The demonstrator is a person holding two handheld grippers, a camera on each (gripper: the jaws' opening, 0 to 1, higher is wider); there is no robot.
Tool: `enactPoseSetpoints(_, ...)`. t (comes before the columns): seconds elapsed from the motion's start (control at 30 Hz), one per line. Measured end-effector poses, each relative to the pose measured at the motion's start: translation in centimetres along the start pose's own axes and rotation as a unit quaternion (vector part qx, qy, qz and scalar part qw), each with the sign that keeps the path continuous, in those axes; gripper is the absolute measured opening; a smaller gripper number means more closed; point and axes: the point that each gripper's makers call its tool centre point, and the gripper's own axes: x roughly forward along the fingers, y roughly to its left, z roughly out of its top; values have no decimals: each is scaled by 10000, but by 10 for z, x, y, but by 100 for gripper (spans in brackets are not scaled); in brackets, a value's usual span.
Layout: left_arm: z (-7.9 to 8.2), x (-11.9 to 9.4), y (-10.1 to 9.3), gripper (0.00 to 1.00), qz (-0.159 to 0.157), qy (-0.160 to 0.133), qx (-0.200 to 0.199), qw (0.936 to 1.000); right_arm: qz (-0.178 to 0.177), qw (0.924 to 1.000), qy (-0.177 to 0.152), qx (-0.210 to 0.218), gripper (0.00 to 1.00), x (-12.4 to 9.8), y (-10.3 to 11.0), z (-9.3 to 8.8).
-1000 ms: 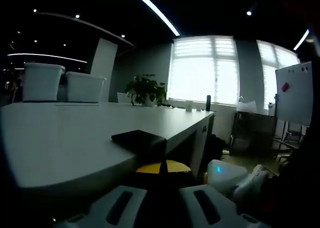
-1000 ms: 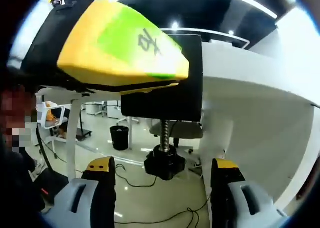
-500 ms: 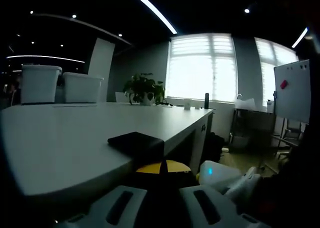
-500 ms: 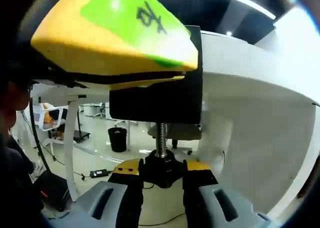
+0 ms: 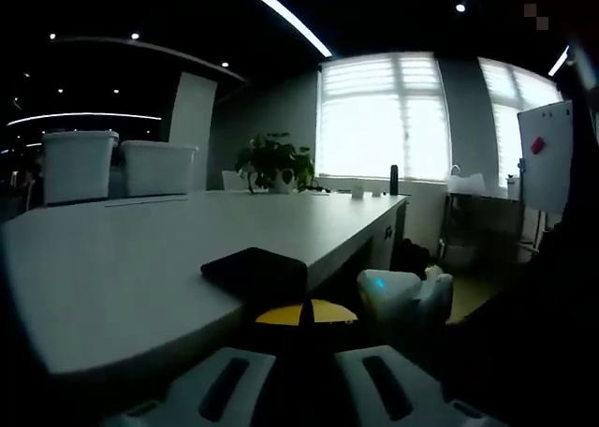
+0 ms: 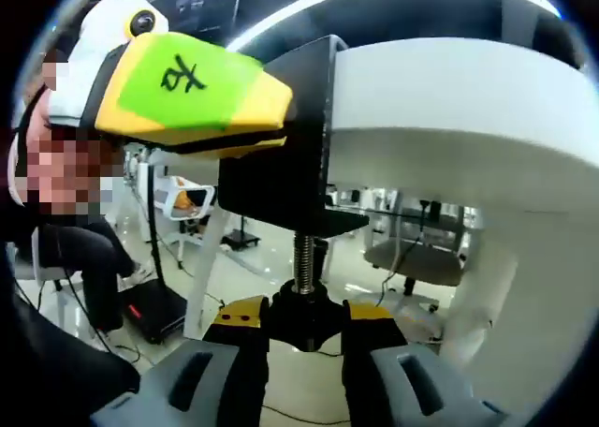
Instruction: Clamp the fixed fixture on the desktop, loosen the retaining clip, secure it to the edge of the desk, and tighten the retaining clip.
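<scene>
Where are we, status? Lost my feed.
Right gripper shut on screw knob under desk edge. Left gripper shut on black clamp. Nothing blocking.

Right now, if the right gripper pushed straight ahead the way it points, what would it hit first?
The right gripper is already shut on the clamp knob; beyond it, probably the threaded screw and black clamp.

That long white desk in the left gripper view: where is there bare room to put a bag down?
The white desk lies bare between the two white tubs at its far left and the potted green plant near the window. It is crowded at the near edge, where the black clamp plate sits, the left gripper is shut on the fixture, and the right gripper is beside it.
</scene>
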Motion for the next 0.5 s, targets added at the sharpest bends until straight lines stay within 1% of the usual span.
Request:
enactPoseSetpoints(0.03, 0, 0, 0, 1, 15, 13, 9, 10000, 139, 9998, -10, -144, 27, 1, 1, 0)
enactPoseSetpoints(0.07, 0, 1, -3, 1, 24, 27, 35, 10000, 298, 9995, -29, -138, 27, 2, 3, 0)
enactPoseSetpoints(0.1, 0, 1, -4, 1, 34, 41, 52, 10000, 538, 9985, -57, -88, 27, 3, 6, 1)
enactPoseSetpoints(0.17, 0, 1, -4, 1, 34, 64, 7, 10000, 827, 9963, -126, -179, 27, 9, 7, 1)
enactPoseSetpoints(0.2, 0, 1, -5, 1, 38, 76, 6, 10000, 989, 9948, -160, -199, 27, 8, 10, 2)
enactPoseSetpoints(0.23, -1, 1, -5, 1, 41, 81, 6, 10000, 1084, 9932, -232, -364, 27, 6, 13, 2)
enactPoseSetpoints(0.27, -1, 1, -6, 1, 41, 84, 44, 9999, 1164, 9913, -260, -562, 27, 3, 17, 3)
enactPoseSetpoints(0.3, -1, 1, -7, 1, 45, 86, 70, 9999, 1260, 9897, -295, -604, 27, 0, 21, 3)
enactPoseSetpoints(0.33, -1, 1, -2, 1, 50, 92, 73, 9999, 1272, 9896, -290, -605, 27, -1, 23, 3)
enactPoseSetpoints(0.37, -1, 1, -1, 1, 57, 97, 70, 9999, 1298, 9892, -286, -620, 27, 7, 13, -3)
enactPoseSetpoints(0.4, -1, 1, -1, 1, 61, 99, 79, 9999, 1334, 9885, -292, -650, 27, 8, 13, -4)
enactPoseSetpoints(0.47, -2, 1, -1, 1, 73, 98, 74, 9999, 1421, 9869, -312, -697, 27, 7, 15, -3)
enactPoseSetpoints(0.5, -2, 1, -2, 1, 73, 95, 88, 9999, 1364, 9868, -368, -785, 27, 3, 18, 4)
